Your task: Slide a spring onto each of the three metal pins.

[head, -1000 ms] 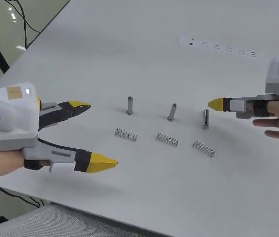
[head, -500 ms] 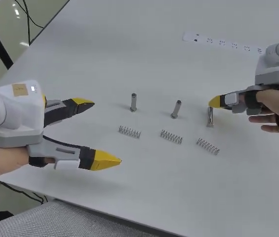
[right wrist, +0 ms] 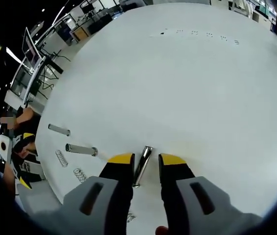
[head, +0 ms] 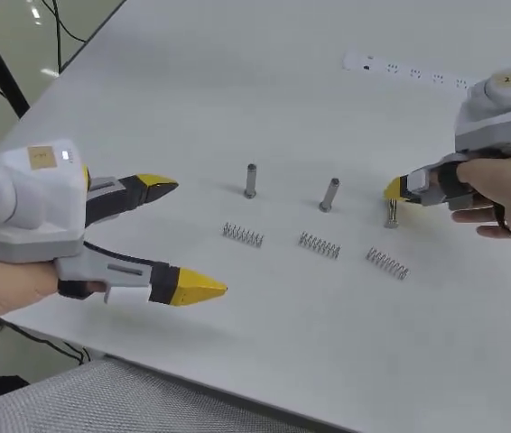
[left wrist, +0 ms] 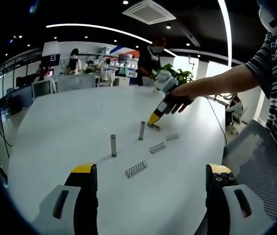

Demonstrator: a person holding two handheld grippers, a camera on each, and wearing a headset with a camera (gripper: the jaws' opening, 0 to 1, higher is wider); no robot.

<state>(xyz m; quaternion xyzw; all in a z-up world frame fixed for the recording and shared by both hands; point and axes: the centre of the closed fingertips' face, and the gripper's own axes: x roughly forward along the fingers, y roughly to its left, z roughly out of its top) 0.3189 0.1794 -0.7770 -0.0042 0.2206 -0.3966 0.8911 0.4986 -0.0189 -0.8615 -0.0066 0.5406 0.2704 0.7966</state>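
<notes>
Worktop: a plain white worktop (head: 237, 90), with a long white power strip (head: 409, 74) lying at its far side.
Pins: three short grey metal pins stand upright in a row: the left pin (head: 251, 179), the middle pin (head: 329, 194) and the right pin (head: 391, 214).
Springs: three small coiled wire springs lie flat on the worktop, one just in front of each pin. They are the left spring (head: 242, 235), the middle spring (head: 319, 245) and the right spring (head: 387, 263), and every one is off its pin.
Right claw: here's the action! The black, yellow-tipped right claw (right wrist: 147, 159), held in a hand, straddles the right pin. In the right gripper view the pin stands between the two tips, jaws narrow, with a sliver of gap on either side (not a grip, by the look of it).
Left claw: the matching left claw (head: 183, 236) hovers over the near left of the worktop. Its jaws are spread wide and hold nothing, well apart from the left pin and left spring.
</notes>
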